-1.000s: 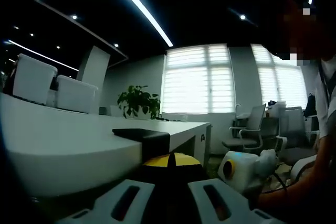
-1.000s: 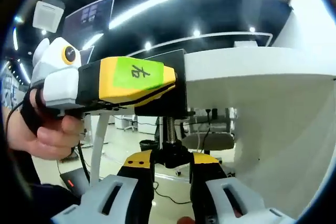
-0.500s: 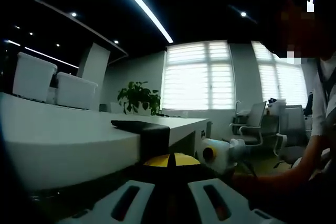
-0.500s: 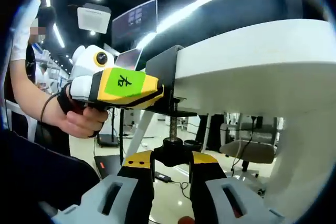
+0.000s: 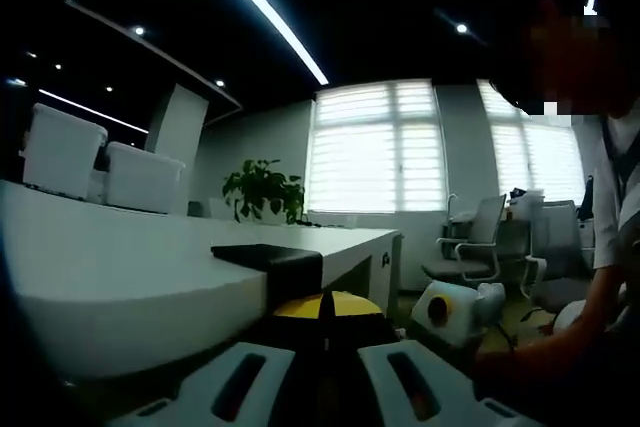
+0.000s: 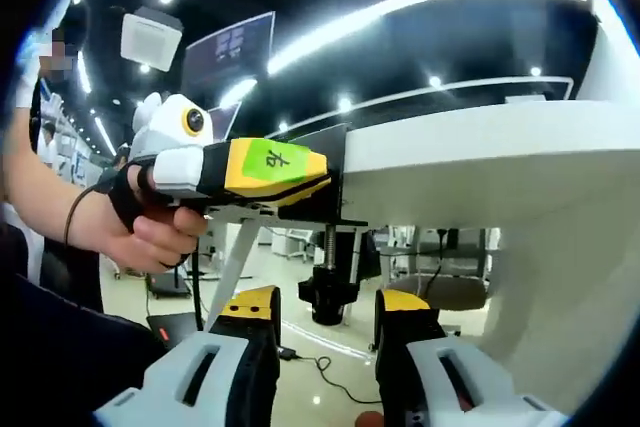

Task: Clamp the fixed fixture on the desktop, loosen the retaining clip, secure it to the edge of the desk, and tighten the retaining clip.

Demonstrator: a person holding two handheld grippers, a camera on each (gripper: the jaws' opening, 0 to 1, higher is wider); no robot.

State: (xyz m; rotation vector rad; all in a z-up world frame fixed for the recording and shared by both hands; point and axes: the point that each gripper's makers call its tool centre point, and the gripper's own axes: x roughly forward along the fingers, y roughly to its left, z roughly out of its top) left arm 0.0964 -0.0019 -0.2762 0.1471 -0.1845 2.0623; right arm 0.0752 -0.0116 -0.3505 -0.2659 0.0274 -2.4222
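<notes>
In the right gripper view, the right gripper [image 6: 327, 322] gapes empty; the clamp's screw knob [image 6: 328, 293] hangs at 12 o'clock under the worktop [image 6: 480, 162] edge. The left gripper [image 6: 330, 179] grips the clamp [image 6: 335, 147].

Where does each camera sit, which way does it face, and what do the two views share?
Left gripper view: rides on the left gripper at desk level, facing across the top to the windows; own jaws grip the clamp; the person's arm shows on the right.
Right gripper view: rides on the right gripper below the desk edge, facing up at the knob; own jaws are apart; a hand holds the left gripper.
Shared: desk, clamp, and each other's gripper.
</notes>
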